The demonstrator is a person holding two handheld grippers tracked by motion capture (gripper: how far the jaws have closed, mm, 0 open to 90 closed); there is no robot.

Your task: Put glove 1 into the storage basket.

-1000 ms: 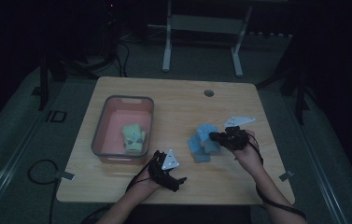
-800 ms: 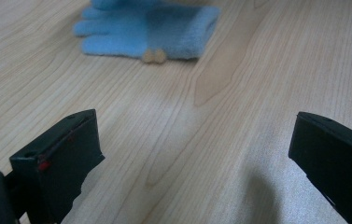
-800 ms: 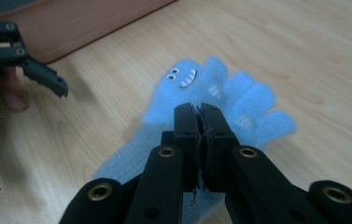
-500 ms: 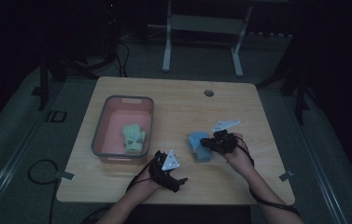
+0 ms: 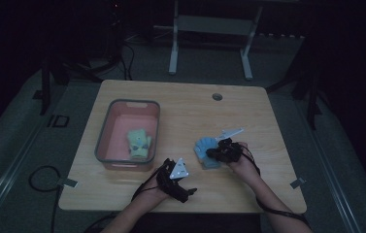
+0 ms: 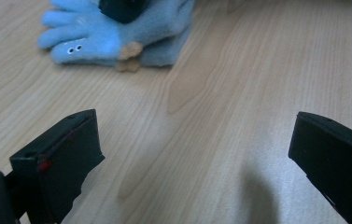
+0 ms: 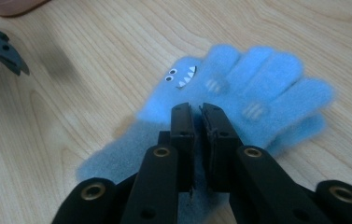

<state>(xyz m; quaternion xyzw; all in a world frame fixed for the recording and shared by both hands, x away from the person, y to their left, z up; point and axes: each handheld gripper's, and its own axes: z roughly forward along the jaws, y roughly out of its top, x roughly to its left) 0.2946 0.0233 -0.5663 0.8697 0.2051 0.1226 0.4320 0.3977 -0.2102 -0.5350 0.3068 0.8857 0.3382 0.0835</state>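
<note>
- The right gripper [image 7: 197, 112] is down on a blue glove [image 7: 239, 93] that lies flat on the table [image 7: 71, 130]. Its jaws stand nearly together, with a thin slit between them. They have just been opening a little, and whether any fleece is pinched between them cannot be told.
- In the right gripper view the glove's fingers fan out ahead of the jaws and to their right. Its small face with eyes and teeth sits just beyond the left jaw tip, and the cuff runs back under the jaws.
- The left gripper [image 6: 197, 154] has its jaws wide apart, with bare table between them and nothing held.
- In the left gripper view the blue glove [image 6: 117, 37] lies well ahead of the jaws, toward the left one.
- In the high view the left gripper [image 5: 180, 179] rests near the table's near edge, and a pink bin [image 5: 104, 145] holding a green glove [image 5: 138, 143] stands beyond it.
</note>
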